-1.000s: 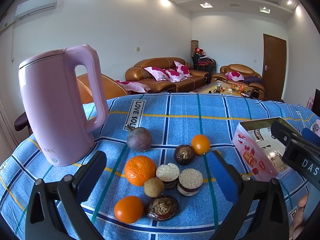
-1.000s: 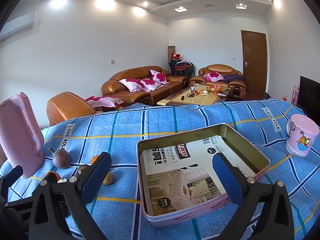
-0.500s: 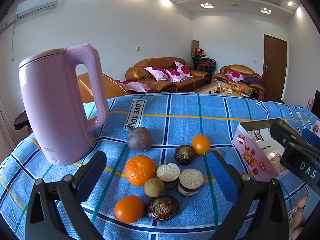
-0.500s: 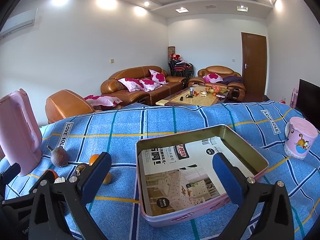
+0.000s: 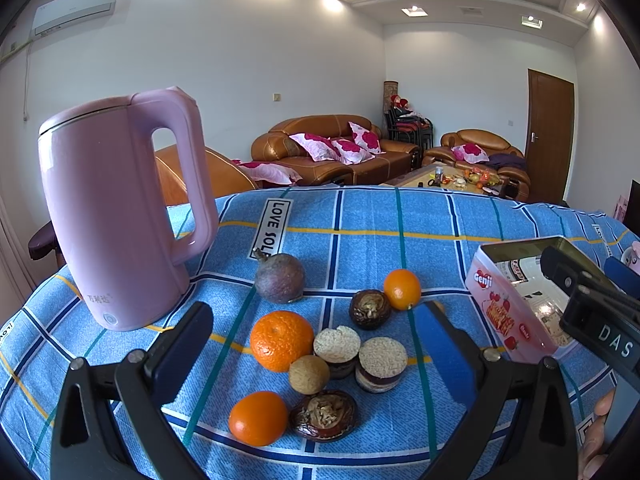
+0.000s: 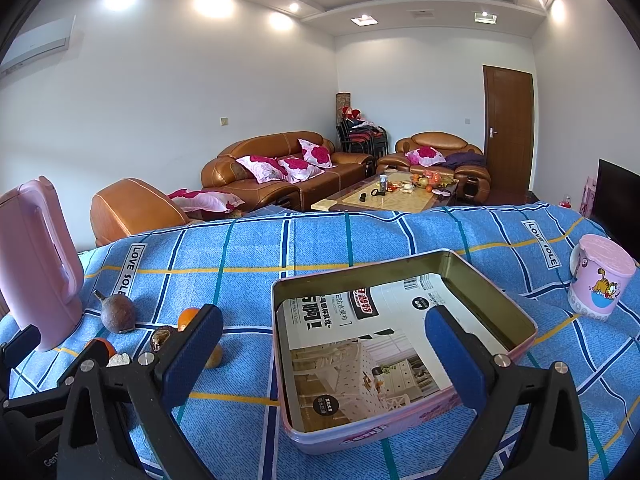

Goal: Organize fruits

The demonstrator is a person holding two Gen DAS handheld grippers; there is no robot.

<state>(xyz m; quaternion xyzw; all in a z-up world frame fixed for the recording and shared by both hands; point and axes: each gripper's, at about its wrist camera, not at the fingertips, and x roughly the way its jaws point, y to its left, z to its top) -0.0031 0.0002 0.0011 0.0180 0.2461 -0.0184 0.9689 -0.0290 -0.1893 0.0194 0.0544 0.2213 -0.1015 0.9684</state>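
Left claw (image 5: 316,344): spread apart, empty, over fruit cluster (image 5: 320,352).
Right claw (image 6: 324,344): spread apart, empty, above tin (image 6: 404,436).

Home living room; leather sofas (image 6: 280,168), coffee table (image 6: 384,196), wall air conditioner (image 5: 76,10)

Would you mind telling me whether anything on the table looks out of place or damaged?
Nothing looks spilled or damaged. The fruits sit loose on the cloth beside the kettle; the tin holds only a paper liner.
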